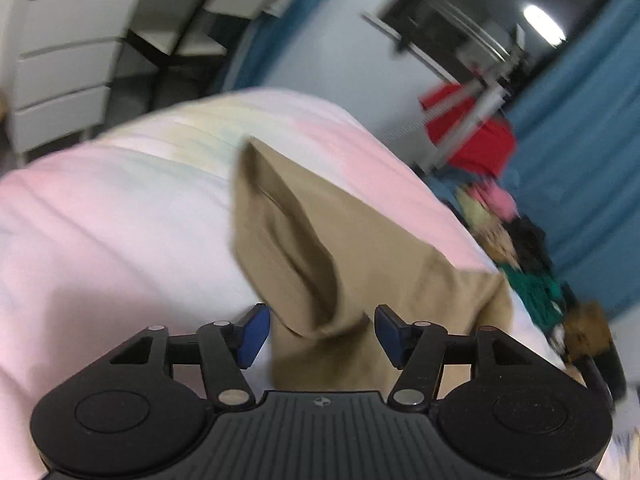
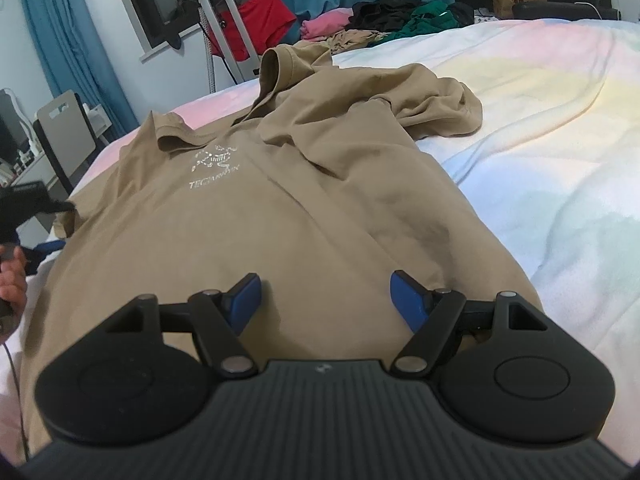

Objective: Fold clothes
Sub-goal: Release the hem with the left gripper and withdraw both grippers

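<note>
A tan T-shirt [image 2: 248, 208] with a pale chest print lies face up and rumpled on the bed's pastel sheet [image 2: 540, 120]. One sleeve is bunched at the far right and the collar end is pushed up. My right gripper [image 2: 326, 280] is open just above the shirt's lower body, with nothing between its blue pads. In the blurred left wrist view, a fold of the tan shirt [image 1: 320, 232] rises in front of my left gripper [image 1: 320, 320]. Its jaws stand apart with cloth lying between them, and the pads do not press on it. A hand [image 2: 10, 280] shows at the left edge.
A pile of pink, black and green clothes [image 2: 400, 12] lies at the bed's far end. A red garment [image 2: 260, 20] hangs on a metal stand beside the bed. White drawers [image 1: 68, 72] stand beyond the bed, and a grey chair [image 2: 68, 128] is on the left.
</note>
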The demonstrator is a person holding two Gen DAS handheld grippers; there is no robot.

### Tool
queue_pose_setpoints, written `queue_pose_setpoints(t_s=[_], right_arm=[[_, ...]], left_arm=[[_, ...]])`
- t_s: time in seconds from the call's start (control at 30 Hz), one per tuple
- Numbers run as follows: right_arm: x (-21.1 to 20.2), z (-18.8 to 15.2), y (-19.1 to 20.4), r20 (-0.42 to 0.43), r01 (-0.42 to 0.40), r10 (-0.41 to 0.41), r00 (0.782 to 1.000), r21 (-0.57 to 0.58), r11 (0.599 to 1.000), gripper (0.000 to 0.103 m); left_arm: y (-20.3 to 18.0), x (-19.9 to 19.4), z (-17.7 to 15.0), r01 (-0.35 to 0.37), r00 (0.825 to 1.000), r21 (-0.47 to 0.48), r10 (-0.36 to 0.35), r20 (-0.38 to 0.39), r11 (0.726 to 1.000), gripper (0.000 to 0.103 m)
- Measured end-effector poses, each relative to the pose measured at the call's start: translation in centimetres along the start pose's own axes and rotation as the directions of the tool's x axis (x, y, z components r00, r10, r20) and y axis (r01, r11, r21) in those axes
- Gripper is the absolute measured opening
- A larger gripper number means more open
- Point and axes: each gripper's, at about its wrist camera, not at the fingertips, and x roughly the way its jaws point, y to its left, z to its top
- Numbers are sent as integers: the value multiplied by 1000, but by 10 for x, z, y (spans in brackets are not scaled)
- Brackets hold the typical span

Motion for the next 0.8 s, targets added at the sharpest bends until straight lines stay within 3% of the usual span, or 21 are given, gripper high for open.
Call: queue_pose_setpoints(t_s=[0.1, 0.17, 0.3, 0.4, 0.5, 0.6, 0.63, 0.67, 0.73, 0.8], right_arm=[[1, 0, 0, -4, 2, -2, 1000, -5, 1000, 74], [1, 0, 1, -4, 3, -3, 1000, -8, 1000, 74], [0, 0, -1, -4, -5, 5, 1000, -4, 1000, 74], [1, 1, -1, -6, -6, 6, 1000, -3, 1000, 74], [0, 1, -1, -6, -8, 7, 1000, -8, 1000, 74], [1, 2, 0, -4, -7, 7, 1000, -11, 1000, 74], [-1, 3, 0, 2, -7, 7, 1000, -17, 1000, 74], [-3, 4, 1, 7, -7, 7, 1000, -23, 1000, 73], [-7, 5, 3, 19, -7, 8, 1000, -34, 999, 73], [-11, 7, 4, 31, -7, 9, 999, -45, 999, 73]], left_arm=[[-1, -1, -5, -33, 999, 24, 33, 1, 999, 54], [1, -1, -5, -24, 1000, 10, 24, 13, 1000, 13], [-12, -7, 4, -122, 990, 66, 117, 79, 990, 6], [-11, -11, 12, -244, 967, 104, 233, 108, 964, 5], [-14, -4, 5, -393, 919, 266, 379, 106, 880, 13], [-25, -12, -8, -390, 920, 416, 369, 133, 821, 22], [-30, -18, -13, -386, 921, 454, 360, 146, 803, 37], [-35, -25, -17, -377, 925, 480, 347, 155, 792, 48], [-48, -53, -30, -343, 939, 523, 297, 173, 780, 52], [-64, -84, -48, -313, 950, 562, 244, 196, 766, 63]])
